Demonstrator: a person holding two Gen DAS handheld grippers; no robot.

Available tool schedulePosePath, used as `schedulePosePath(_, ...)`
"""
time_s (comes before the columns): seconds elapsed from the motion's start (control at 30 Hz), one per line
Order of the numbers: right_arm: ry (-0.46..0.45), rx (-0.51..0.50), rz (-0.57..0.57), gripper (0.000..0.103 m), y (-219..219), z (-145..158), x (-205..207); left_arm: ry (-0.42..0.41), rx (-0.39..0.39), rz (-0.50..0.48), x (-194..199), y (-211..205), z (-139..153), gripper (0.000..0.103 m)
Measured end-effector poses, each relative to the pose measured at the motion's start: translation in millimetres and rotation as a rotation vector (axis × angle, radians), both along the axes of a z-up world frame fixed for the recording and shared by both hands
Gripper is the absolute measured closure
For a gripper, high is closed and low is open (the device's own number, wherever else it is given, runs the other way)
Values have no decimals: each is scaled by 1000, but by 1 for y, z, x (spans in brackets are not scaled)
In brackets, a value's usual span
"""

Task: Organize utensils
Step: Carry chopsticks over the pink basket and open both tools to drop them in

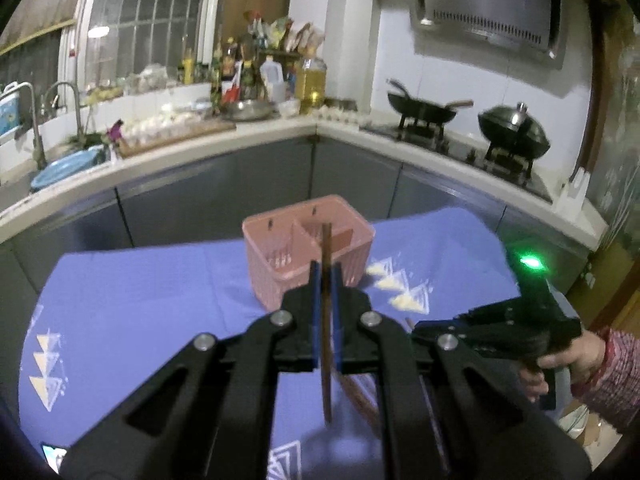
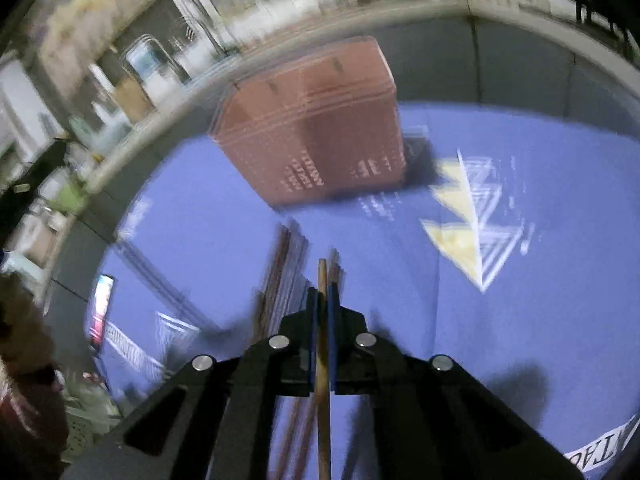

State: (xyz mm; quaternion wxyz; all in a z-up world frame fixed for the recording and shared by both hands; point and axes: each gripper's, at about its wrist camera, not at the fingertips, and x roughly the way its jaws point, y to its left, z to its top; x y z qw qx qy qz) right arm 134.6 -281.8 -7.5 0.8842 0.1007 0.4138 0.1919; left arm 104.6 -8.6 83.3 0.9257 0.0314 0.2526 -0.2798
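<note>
Left gripper [image 1: 326, 268], jaws clamped on a dark chopstick [image 1: 327, 248], long axis toward 12 o'clock, w/ pink caddy [image 1: 280, 280] dead ahead on tabletop [image 1: 140, 300]. Right gripper [image 2: 323, 292], jaws pinching a lighter chopstick [image 2: 322, 360], trails; caddy at 12.

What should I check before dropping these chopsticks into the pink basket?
1. Left tongs shut on a chopstick: ok.
2. Right tongs shut on a lighter chopstick: ok.
3. Basket upright on the blue cloth, compartments open on top: ok.
4. Left chopstick already over the basket: cannot tell; it only lines up with it in the left view.
5. Loose chopsticks on the cloth, clear of the right tongs: cannot tell, blurred.
</note>
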Motion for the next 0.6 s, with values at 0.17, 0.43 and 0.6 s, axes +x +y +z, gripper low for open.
schedulePosePath(0.17, -170, 43, 6, 98, 5, 56, -2, -52, -36, -6, 5, -5, 36, 99)
schedulePosePath(0.43, -392, 61, -32, 98, 15, 156, 28, -175, -30, 10, 32, -29, 100, 99)
schedulePosePath(0.6, -473, 42, -42, 98, 33, 202, 65, -210, -28, 52, 66, -40, 124, 99)
